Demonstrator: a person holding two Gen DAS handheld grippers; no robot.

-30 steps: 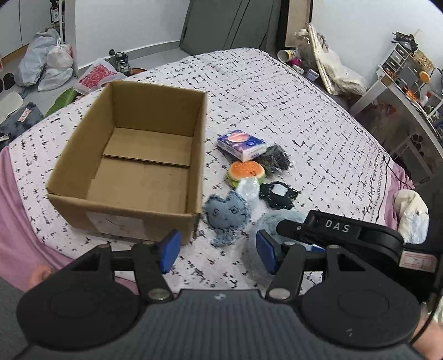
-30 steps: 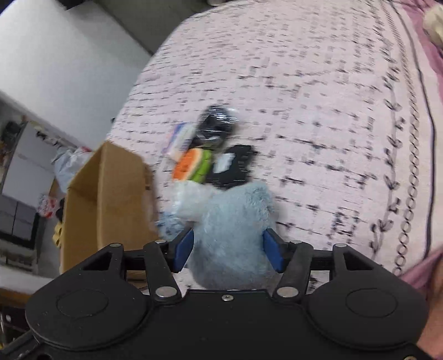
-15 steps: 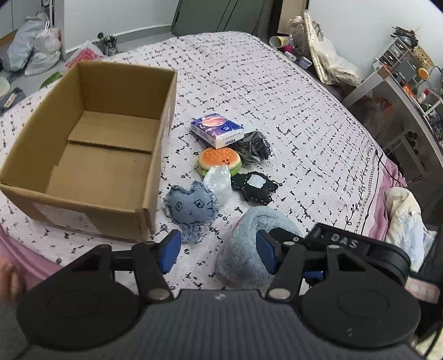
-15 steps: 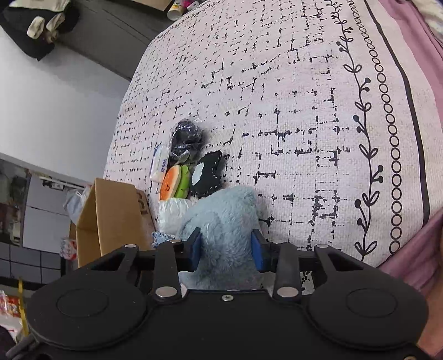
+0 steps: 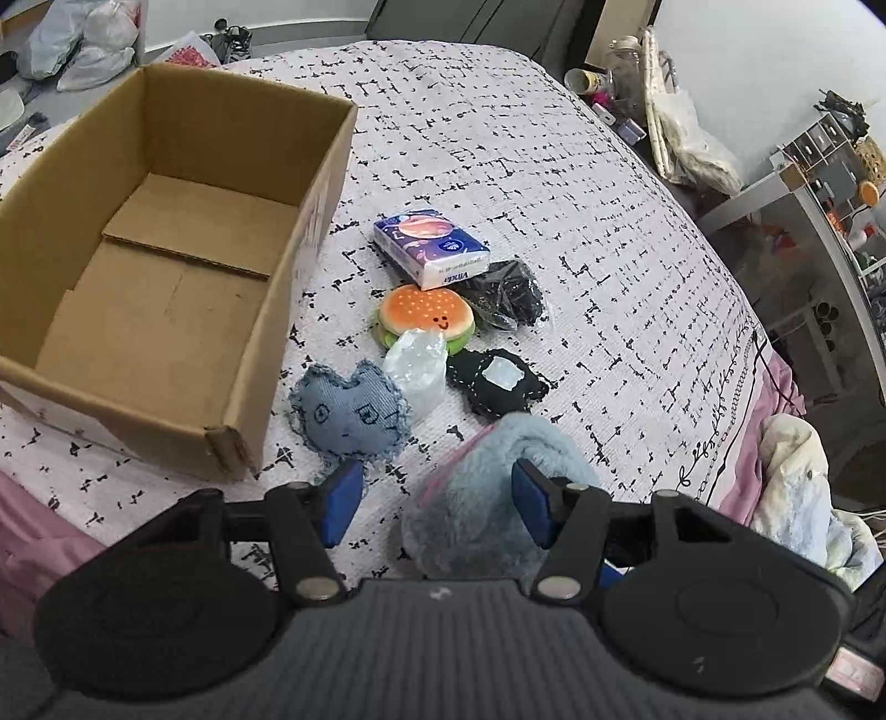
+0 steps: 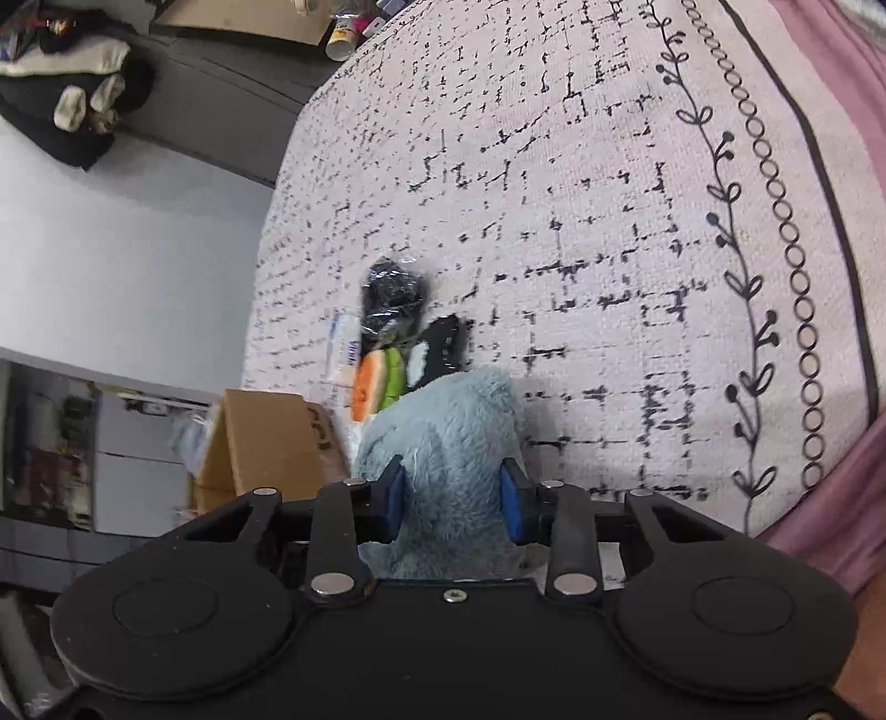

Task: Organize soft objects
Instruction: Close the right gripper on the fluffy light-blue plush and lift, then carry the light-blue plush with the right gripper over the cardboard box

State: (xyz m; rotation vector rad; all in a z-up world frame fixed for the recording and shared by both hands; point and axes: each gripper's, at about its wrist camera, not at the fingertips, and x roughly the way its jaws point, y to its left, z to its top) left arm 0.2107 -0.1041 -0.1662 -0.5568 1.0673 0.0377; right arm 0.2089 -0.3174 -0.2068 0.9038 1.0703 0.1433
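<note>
My right gripper (image 6: pixel 453 498) is shut on a fluffy light-blue plush (image 6: pixel 443 437), lifted off the bed; the plush also shows in the left wrist view (image 5: pixel 482 487). My left gripper (image 5: pixel 434 495) is open and empty, hovering near the bed's front edge, its right finger against the plush. On the bed lie a denim heart plush (image 5: pixel 349 412), a burger plush (image 5: pixel 426 318), a black patch toy (image 5: pixel 498 379), a clear plastic bag (image 5: pixel 418 368), a black bagged item (image 5: pixel 506 293) and a tissue pack (image 5: pixel 432 255). An open empty cardboard box (image 5: pixel 310 221) stands to their left.
The bed has a white cover with black marks (image 5: pixel 554 183) and a pink edge (image 6: pixel 830 487). Bags lie on the floor at far left (image 5: pixel 83 39). A shelf and clutter stand at right (image 5: pixel 803 183). A cream cloth (image 5: pixel 797 487) lies beside the bed.
My right gripper closed tighter on the blue plush and raised it, tilting the view. My left gripper shifted right, so the box and toys moved left in its view.
</note>
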